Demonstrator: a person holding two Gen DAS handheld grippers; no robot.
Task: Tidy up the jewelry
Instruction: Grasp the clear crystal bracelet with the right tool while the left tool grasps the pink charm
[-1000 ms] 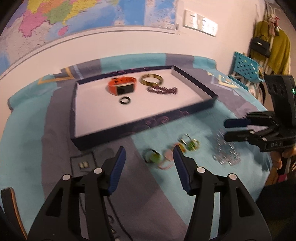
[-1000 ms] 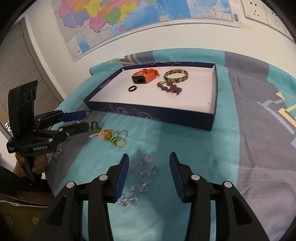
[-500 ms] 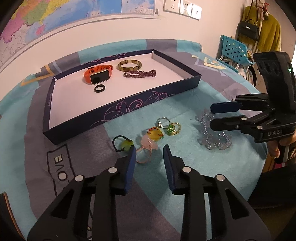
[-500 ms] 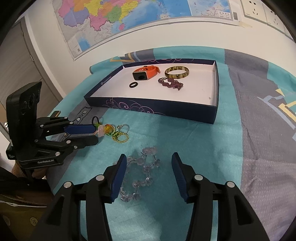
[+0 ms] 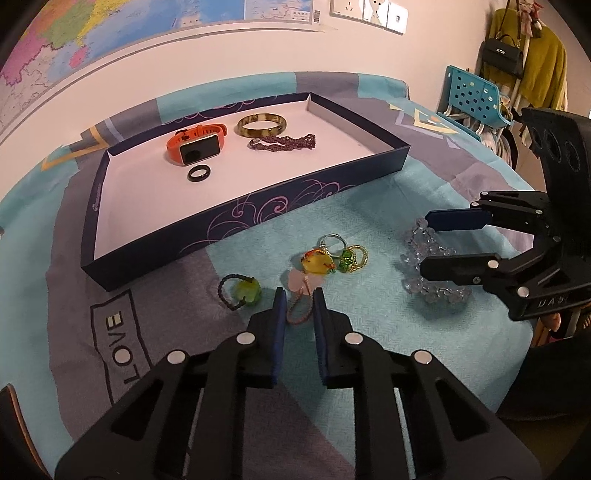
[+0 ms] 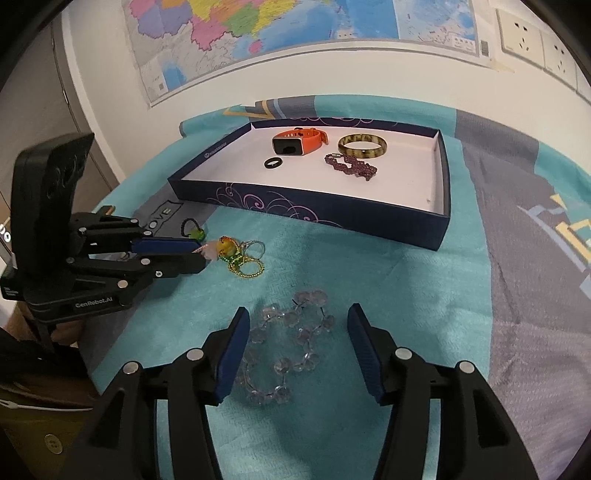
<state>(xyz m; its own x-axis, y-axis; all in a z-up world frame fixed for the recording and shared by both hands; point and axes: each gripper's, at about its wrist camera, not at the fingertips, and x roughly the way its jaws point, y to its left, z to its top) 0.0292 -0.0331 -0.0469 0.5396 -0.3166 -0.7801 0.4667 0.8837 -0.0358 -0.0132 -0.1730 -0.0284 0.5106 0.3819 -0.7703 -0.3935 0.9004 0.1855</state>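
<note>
Since a second ago, the left gripper (image 5: 299, 297) is narrowed, fingers apparently around the pink pendant cord (image 5: 297, 312), while the right gripper (image 6: 297, 325) is held wide over the crystal bracelet (image 6: 291, 347).

- Wall map (image 6: 295, 33), high ahead of the gripper.
- Wall sockets (image 5: 369, 11), far ahead, upper right.
- Blue perforated chair (image 5: 476, 94), right and beyond.
- Black handbag (image 5: 503, 55) hanging above it.
- Yellow garment (image 5: 546, 66) beside the handbag.

The left tongs (image 5: 299, 295) perhaps hide part of the pink bracelet (image 5: 300, 314).
</note>
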